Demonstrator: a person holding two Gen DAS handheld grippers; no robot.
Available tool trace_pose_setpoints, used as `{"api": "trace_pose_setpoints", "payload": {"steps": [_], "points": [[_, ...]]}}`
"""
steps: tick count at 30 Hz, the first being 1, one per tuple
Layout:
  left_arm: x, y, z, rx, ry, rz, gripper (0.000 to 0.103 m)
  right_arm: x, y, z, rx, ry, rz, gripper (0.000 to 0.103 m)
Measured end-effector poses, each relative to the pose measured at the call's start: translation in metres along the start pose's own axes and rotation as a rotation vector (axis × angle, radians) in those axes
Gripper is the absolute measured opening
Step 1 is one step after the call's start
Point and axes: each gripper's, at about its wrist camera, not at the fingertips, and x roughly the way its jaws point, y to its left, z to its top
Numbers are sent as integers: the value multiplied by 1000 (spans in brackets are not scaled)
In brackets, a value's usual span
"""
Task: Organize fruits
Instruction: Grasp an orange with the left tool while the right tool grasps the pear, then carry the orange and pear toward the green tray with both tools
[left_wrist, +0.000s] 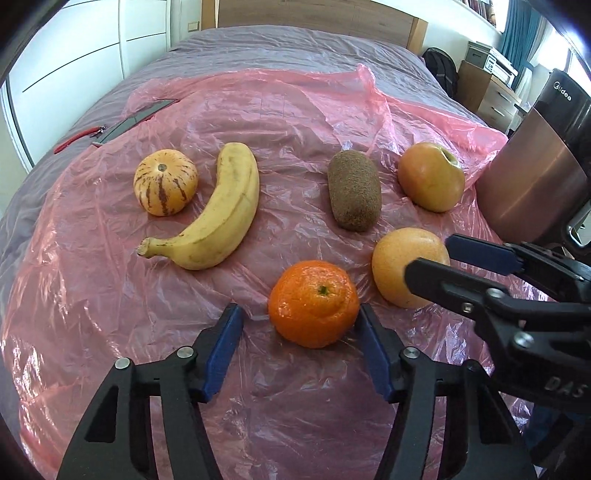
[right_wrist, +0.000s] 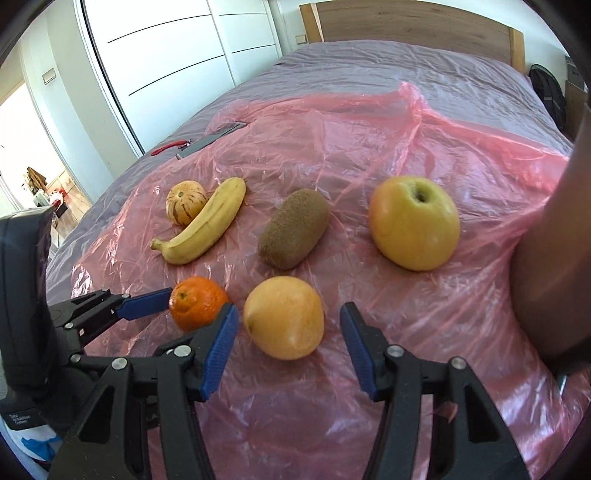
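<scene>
Six fruits lie on a pink plastic sheet (left_wrist: 295, 122) spread over a bed. At the front, an orange tangerine (left_wrist: 314, 304) sits between the pads of my left gripper (left_wrist: 299, 307). The right pad is against its skin and a gap shows at the left pad, so the gripper is open. My right gripper (right_wrist: 289, 307) is open around a round yellow fruit (right_wrist: 284, 317), with room on both sides. Behind lie a striped small melon (left_wrist: 165, 182), a banana (left_wrist: 218, 210), a kiwi (left_wrist: 355, 190) and a yellow-red apple (left_wrist: 431, 177).
A steel appliance (left_wrist: 535, 177) stands at the sheet's right edge, close to the apple. A red-handled tool (right_wrist: 168, 147) and a dark flat object (right_wrist: 218, 136) lie at the far left of the bed. The headboard (right_wrist: 406, 22) is at the back, with white wardrobe doors on the left.
</scene>
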Motion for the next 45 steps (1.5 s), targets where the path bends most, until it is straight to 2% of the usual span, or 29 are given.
{"api": "trace_pose_setpoints", "payload": {"steps": [7,12,21,28,35,45], "points": [[7,1,1,13,-1,-30,47,24,-1,1,0,28,40,82],[13,-1,0,37,-4,-28,41,35,-2,-1,13,41,62,65],[18,-3,-2,50,-17,-15,40,39,-1,-3,16,44,53,63],[10,-1,0,33,-22,-25,39,17,2,-3,33,19,55,62],[-10,-10,-3,29,-32,-8,39,-29,-4,-13,80,-33,43,63],[-60,-26,-25,42,-52,0,39,-84,-14,-51,129,-34,21,63]]}}
